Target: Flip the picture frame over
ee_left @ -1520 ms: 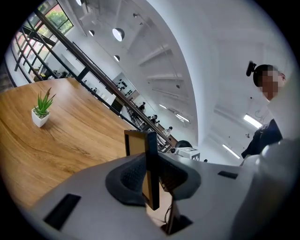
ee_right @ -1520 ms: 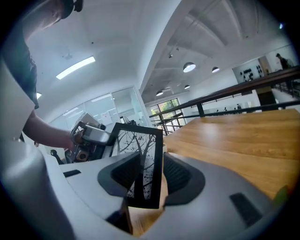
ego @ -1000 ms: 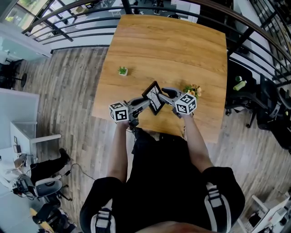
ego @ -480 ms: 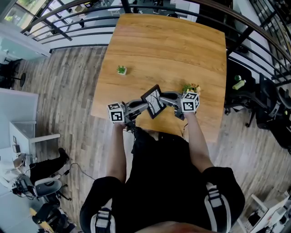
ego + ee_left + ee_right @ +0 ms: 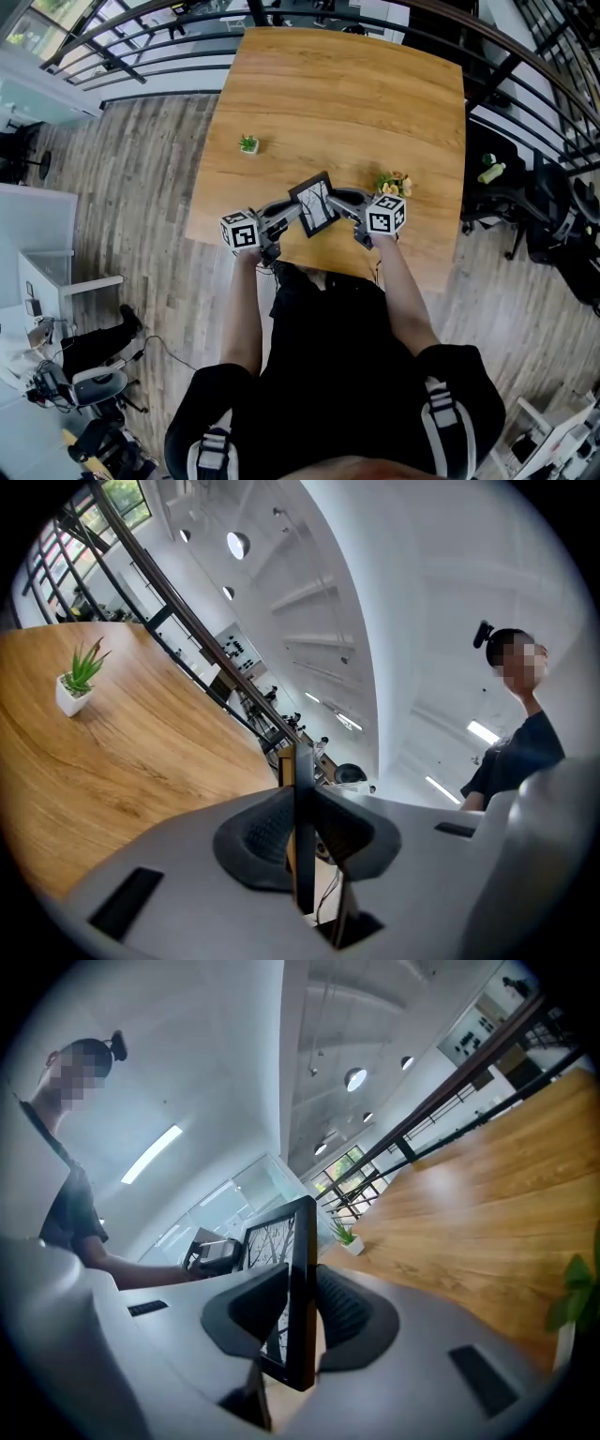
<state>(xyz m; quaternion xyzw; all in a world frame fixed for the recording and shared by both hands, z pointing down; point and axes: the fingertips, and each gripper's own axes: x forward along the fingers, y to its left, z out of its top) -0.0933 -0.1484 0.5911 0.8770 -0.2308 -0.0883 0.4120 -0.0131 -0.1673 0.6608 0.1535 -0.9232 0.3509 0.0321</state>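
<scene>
One wooden table [image 5: 347, 94]: wide bare top beyond both claws, near edge just behind them. One picture frame [image 5: 314, 204], held between the two claws. Left claw [image 5: 289, 214]: jaws closing, pads pressed on the frame's thin edge. Right claw [image 5: 341, 201]: jaws closing, pads gripping the opposite edge. One flower pot [image 5: 396, 182], just outside the right claw. One small green plant [image 5: 248, 144], well beyond the left claw. Since a second ago the frame has turned squarer. The right gripper view shows its branch print; the left gripper view shows only its edge.
</scene>
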